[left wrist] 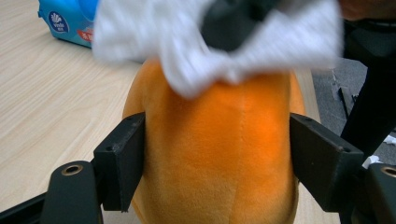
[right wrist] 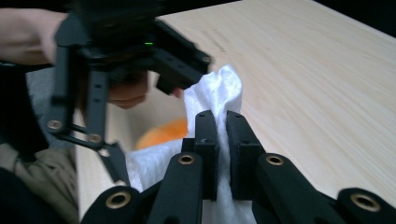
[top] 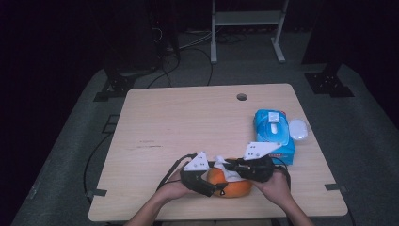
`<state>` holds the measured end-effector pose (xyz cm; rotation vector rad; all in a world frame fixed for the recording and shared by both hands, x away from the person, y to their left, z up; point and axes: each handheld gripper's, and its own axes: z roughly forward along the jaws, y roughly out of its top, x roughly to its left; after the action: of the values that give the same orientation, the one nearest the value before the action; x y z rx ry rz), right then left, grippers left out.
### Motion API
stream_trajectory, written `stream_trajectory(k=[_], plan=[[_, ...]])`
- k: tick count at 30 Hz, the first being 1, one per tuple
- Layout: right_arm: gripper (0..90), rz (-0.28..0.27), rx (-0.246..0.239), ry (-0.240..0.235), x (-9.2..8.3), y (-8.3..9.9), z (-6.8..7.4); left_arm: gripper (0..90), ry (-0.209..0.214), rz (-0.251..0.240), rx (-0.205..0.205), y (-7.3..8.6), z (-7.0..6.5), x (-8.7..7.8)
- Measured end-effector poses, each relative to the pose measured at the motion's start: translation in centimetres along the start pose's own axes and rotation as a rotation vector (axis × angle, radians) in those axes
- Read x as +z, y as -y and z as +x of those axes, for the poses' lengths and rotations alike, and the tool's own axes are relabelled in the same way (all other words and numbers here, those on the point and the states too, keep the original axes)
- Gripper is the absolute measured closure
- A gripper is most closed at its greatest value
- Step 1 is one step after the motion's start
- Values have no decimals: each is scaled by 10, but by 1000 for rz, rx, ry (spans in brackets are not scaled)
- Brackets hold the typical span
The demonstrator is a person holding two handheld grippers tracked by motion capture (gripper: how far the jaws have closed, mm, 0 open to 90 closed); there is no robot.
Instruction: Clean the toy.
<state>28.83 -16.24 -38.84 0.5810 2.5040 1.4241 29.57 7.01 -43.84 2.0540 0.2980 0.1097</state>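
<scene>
Right now the orange plush sits at the near edge of the counter, between my two hands, and I judge the job to be wiping it with the white wipe. My left tool brackets the plush from both sides: its two black jaws stand flush against the fabric, yet I see no dent there, so I cannot tell whether they truly squeeze it or only frame it. My right tool is clenched on the wipe, which bunches up between its jaws and spills out above them. From the left gripper view the wipe lies over the top of the plush, touching it, blurred. So the wipe is already out and on the plush, and the wiping itself looks under way. How much of the surface is covered I cannot say; the sides and lower front show bare orange and seem left to do. Farther right, well apart, the blue wipe pack rests on the counter with a white lid just beside it.
</scene>
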Motion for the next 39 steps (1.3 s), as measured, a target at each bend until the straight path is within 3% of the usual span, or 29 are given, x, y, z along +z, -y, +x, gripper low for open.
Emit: stream_trajectory(k=[5, 9, 12, 13, 17, 20, 21, 22, 24, 25, 28, 33, 35, 37, 38, 39], plan=[[834, -3, 40, 40, -12, 8, -14, 245, 1, 1, -3, 2, 0, -1], [834, 1, 93, 36, -24, 22, -22, 201, 10, -1, -10, 1, 1, -2], [834, -5, 104, 15, -30, 30, -16, 169, 96, -32, -84, -2, 6, -7], [834, -8, 98, -5, -33, 32, -8, 120, 94, -31, -130, -6, 10, -9], [834, -15, 92, -25, -32, 33, -2, 94, 108, 8, -108, -5, 5, -2], [833, -9, 85, -31, -28, 30, -1, 101, 68, 44, -45, -5, -3, 5], [833, -12, 87, -26, -27, 29, -1, 228, 39, 22, -39, -6, -3, 2], [833, -12, 87, -26, -27, 29, -1, 288, 39, 22, -39, -6, -3, 2], [833, -20, 88, -9, -28, 26, -2, 327, 22, -17, -16, -8, -3, -1], [833, -28, 88, -7, -30, 24, -3, 355, 2, -42, 15, -10, -3, -3], [833, -59, 73, 20, -35, 15, -3, 373, -78, -79, 100, -19, -5, -8], [834, -111, 60, 45, -25, 0, -12, 359, -156, -102, 147, -19, 8, -17], [834, -101, 57, 51, -12, -3, -16, 317, -158, -83, 94, -11, 19, -16], [834, -55, 59, 63, 5, 0, -21, 208, -142, -66, 5, -4, 28, -16], [834, -75, 117, 21, 18, 7, -29, 159, -126, -75, -69, 0, 34, -18], [834, -75, 117, 21, 18, 7, -29, 150, -126, -75, -69, 0, 34, -18]])
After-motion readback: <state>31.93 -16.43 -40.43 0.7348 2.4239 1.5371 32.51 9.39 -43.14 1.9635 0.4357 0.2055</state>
